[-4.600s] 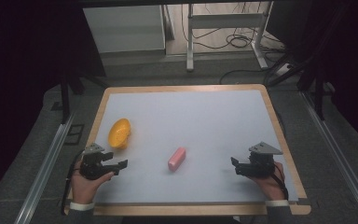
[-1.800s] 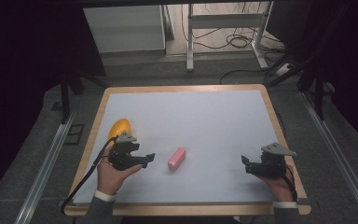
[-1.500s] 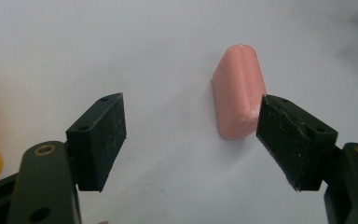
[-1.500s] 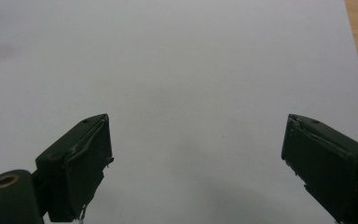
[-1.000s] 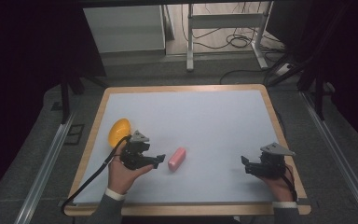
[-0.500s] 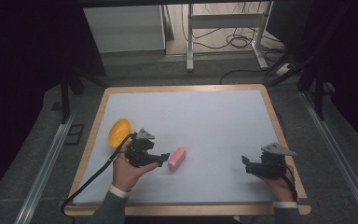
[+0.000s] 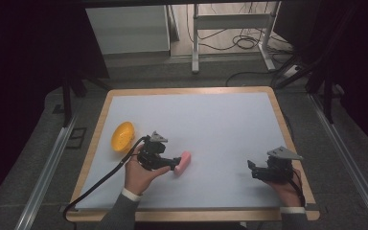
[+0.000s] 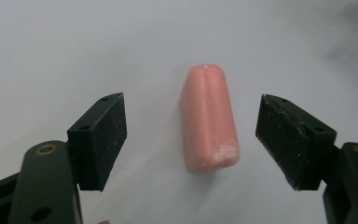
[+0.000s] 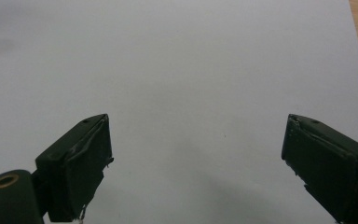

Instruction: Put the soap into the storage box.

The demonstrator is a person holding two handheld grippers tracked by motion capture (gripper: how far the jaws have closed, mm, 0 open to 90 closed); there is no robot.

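Alignment decides your coming move: the pink block (image 8: 209, 119) lies lengthwise between the jaws of your left tool (image 8: 191, 140), its long axis running from lower centre of the left gripper view up toward the top, in line with the jaws, not across them. The jaws stand wide apart, one on each side of the block, with white worktop (image 8: 51, 46) showing in both gaps, so nothing is clamped yet. In the high view, the block (image 7: 182, 162) sits just left of centre in the lower half of the frame, touching or just off the tip of your left tool (image 7: 171, 163). Your right tool (image 7: 253, 170) rests at lower right, well apart from it, jaws open on bare worktop. The yellow bowl (image 7: 122, 136) sits at left, near your left hand (image 7: 139, 175).
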